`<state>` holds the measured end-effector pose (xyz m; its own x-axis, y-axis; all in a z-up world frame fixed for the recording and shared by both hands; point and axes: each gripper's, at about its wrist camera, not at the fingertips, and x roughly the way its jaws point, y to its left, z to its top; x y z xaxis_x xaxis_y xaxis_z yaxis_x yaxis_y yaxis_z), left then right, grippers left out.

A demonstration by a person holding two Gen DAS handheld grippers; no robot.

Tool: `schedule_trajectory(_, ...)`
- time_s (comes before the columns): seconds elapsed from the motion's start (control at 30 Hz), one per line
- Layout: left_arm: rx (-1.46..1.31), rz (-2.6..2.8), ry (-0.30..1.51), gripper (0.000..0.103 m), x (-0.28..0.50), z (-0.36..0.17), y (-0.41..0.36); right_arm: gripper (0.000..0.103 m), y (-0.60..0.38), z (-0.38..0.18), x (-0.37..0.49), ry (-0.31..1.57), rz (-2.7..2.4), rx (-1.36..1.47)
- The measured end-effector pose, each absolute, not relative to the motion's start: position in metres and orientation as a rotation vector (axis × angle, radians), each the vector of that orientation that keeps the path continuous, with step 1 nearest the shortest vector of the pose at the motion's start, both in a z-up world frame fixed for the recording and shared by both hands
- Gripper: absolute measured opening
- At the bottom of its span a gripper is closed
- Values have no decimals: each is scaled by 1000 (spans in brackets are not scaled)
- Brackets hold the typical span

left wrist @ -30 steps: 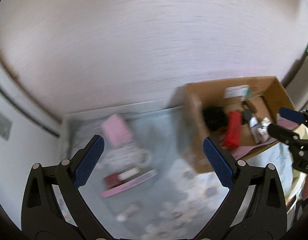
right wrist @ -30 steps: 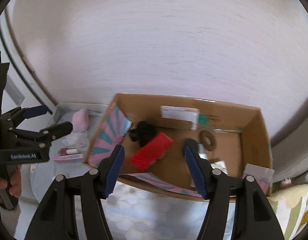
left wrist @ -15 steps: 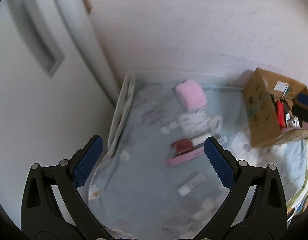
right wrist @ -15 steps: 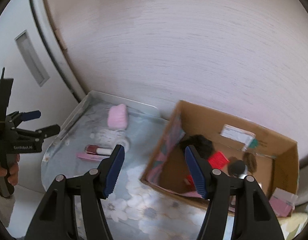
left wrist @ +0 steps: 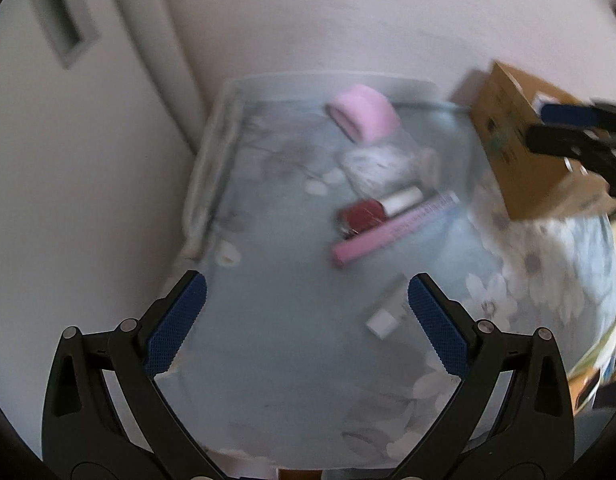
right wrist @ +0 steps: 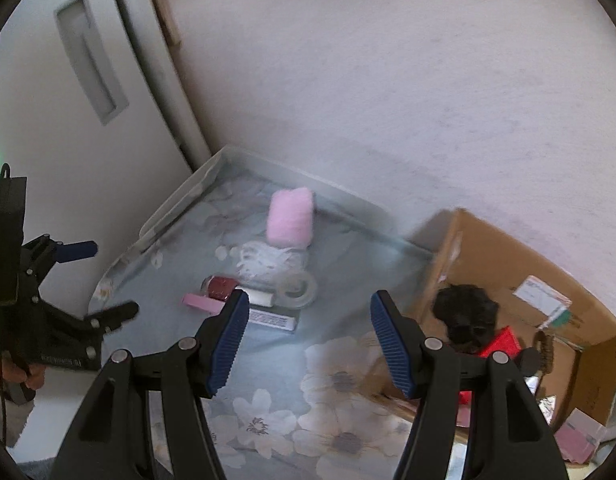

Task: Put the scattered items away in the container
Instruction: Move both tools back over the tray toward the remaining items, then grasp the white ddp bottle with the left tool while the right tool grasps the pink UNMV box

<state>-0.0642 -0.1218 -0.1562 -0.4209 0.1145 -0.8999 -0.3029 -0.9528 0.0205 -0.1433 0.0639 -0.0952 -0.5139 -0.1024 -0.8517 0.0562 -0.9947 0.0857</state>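
On a floral cloth lie a pink roll [left wrist: 364, 116] [right wrist: 290, 220], a white bundle [left wrist: 382, 166] [right wrist: 264, 260], a red bottle with a white cap [left wrist: 378, 210] [right wrist: 238, 290], a pink flat stick [left wrist: 392, 234] [right wrist: 204, 303], a clear tape ring [right wrist: 296, 288] and a small white box [left wrist: 382, 322] [right wrist: 270, 318]. The cardboard box [left wrist: 520, 160] [right wrist: 588, 344] stands to the right and holds a black item [right wrist: 466, 314] and a red one [right wrist: 502, 340]. My left gripper [left wrist: 304, 326] [right wrist: 96, 280] is open and empty, short of the items. My right gripper [right wrist: 308, 336] [left wrist: 548, 124] is open and empty.
A white cabinet door [right wrist: 68, 80] stands at the left and a pale wall [right wrist: 388, 80] behind. The cloth-covered surface [left wrist: 288, 380] has a raised rim [left wrist: 212, 184] at its left and far sides. A pink packet [right wrist: 576, 438] lies outside the box's right corner.
Both grippers have swung left, away from the cardboard box and toward the scattered items. The left gripper has come nearer the cloth. Both stayed open and empty.
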Motion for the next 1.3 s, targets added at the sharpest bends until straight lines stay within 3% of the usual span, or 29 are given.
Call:
schedule_trajectory(0.53, -1372, 2270, 361, 101, -30, -217, -83, 59, 23, -177, -159, 166, -2363, 1482)
schedule_trajectory(1.03, -1333, 2261, 337, 100, -43, -233, -75, 59, 16, -202, -170, 294, -2274, 1435)
schedule_trajectory(1.17, -1337, 2253, 314, 88, -46, -235, -76, 39, 16, -206, -167, 288, -2226, 1445)
schedule_trajectory(1.3, -1348, 2250, 289, 80, -46, -234, -79, 35, 8, -210, -158, 321, -2192, 1440)
